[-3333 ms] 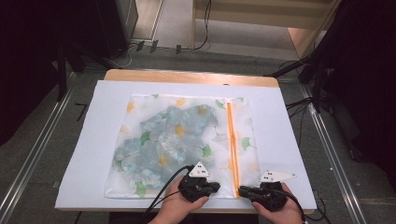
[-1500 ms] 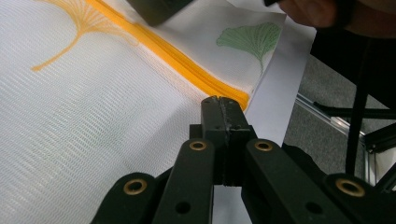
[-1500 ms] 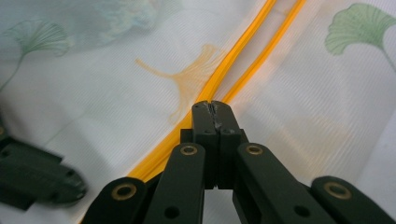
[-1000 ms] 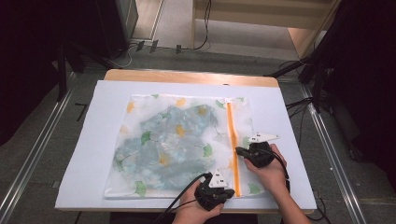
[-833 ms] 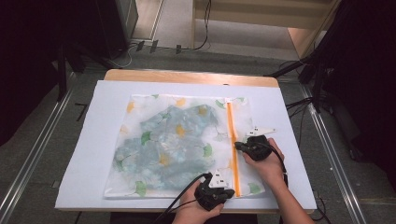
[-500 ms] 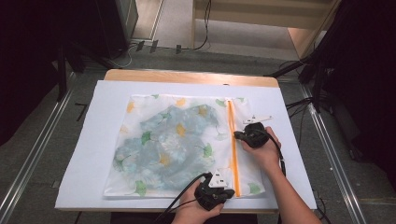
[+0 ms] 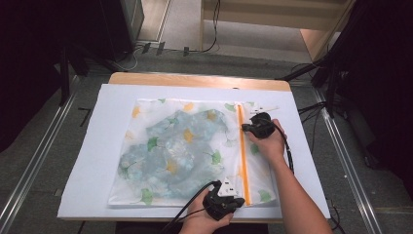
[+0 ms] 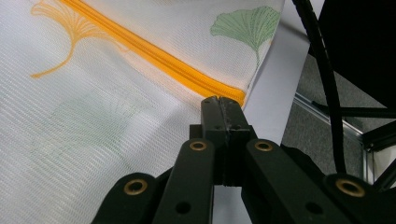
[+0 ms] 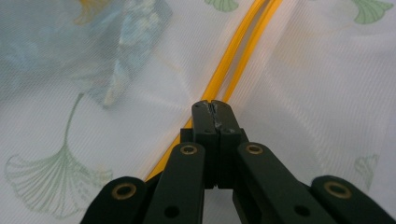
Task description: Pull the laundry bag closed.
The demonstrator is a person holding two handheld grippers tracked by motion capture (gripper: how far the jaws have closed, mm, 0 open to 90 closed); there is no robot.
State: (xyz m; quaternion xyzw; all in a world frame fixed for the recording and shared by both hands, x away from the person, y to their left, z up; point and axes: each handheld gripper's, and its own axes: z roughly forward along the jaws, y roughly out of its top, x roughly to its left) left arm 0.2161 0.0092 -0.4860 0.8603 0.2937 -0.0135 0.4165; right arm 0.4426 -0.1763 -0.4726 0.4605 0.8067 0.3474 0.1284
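Right gripper [image 9: 212, 106] jaws pressed together on the orange zipper [image 9: 224, 74], which splits into two open tracks just beyond the tips. Left gripper [image 8: 222, 101] jaws closed at the zipper's near end, on the mesh bag [image 7: 160, 146] edge; whether fabric is pinched, can't tell. Bag lies flat on the white sheet [image 7: 97, 146] over the table [image 7: 195, 79], blue floral cloth [image 7: 170, 151] inside.

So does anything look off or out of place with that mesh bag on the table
Nothing looks spilled or damaged. The mesh bag lies flat with blue fabric inside. The one oddity is the orange zipper: ahead of the right gripper its two sides sit apart, so it is partly open there.
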